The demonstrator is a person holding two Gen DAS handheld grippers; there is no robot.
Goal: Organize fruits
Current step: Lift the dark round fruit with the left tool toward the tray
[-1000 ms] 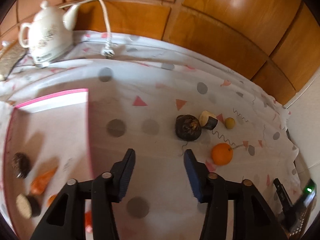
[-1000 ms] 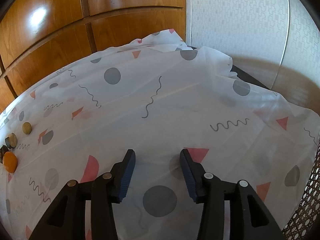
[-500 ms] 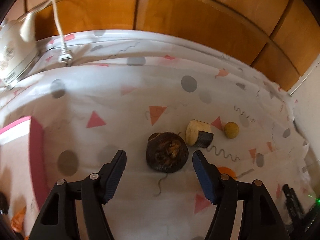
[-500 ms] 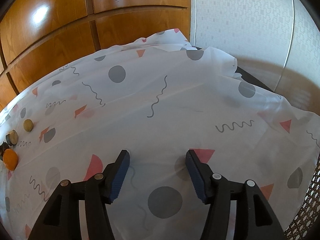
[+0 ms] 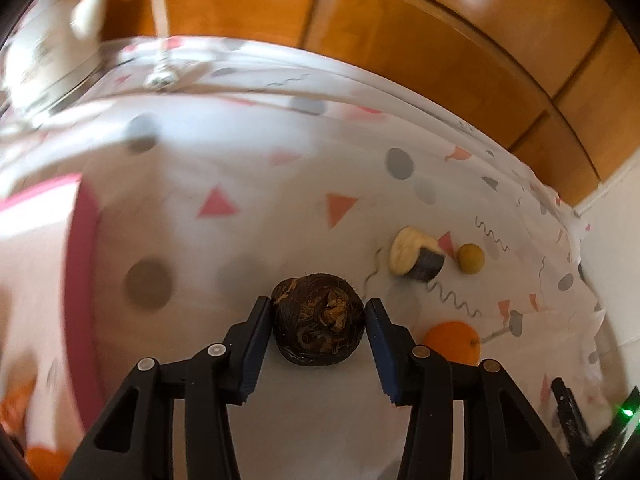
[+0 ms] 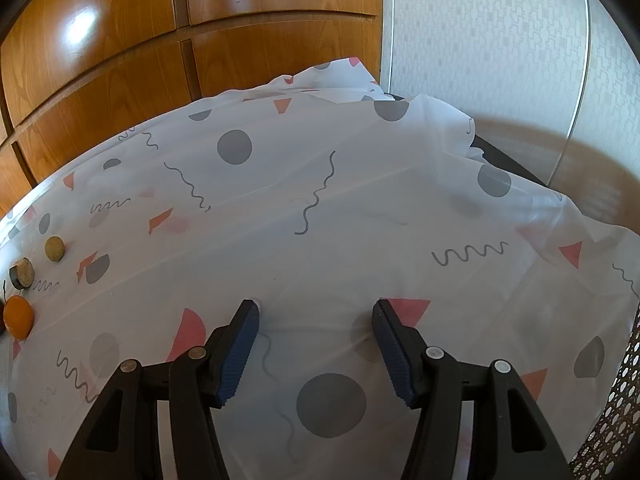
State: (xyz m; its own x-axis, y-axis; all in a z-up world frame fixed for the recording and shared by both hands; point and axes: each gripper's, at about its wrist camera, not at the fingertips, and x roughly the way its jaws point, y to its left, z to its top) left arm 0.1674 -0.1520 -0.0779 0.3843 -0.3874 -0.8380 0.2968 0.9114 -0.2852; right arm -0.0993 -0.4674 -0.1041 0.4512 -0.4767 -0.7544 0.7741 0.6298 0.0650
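A dark brown hairy round fruit (image 5: 316, 334) lies on the patterned tablecloth (image 5: 248, 360). My left gripper (image 5: 319, 306) is closing on it, and both blue pads touch its sides. To the right lie a cut piece with a pale face (image 5: 414, 258), a small yellow fruit (image 5: 471, 258) and an orange (image 5: 450, 342). A pink-rimmed tray (image 5: 82, 260) sits at the left, with blurred orange pieces (image 5: 44, 460) in its near corner. My right gripper (image 6: 316, 312) hovers open over bare cloth, with the orange (image 6: 18, 316), the cut piece (image 6: 22, 273) and the yellow fruit (image 6: 54, 248) far to its left.
A white kettle (image 5: 44, 60) and its cord with plug (image 5: 162, 76) stand blurred at the back left. Wooden panels (image 5: 440, 40) close off the back. A black device with a green light (image 5: 624, 412) is at the right. The cloth drops off the table's right edge near a woven seat (image 6: 616, 420).
My left gripper moved forward and down to the dark fruit, its jaws widening and then closing against it. The right jaws opened a little wider, and that hand stayed put.
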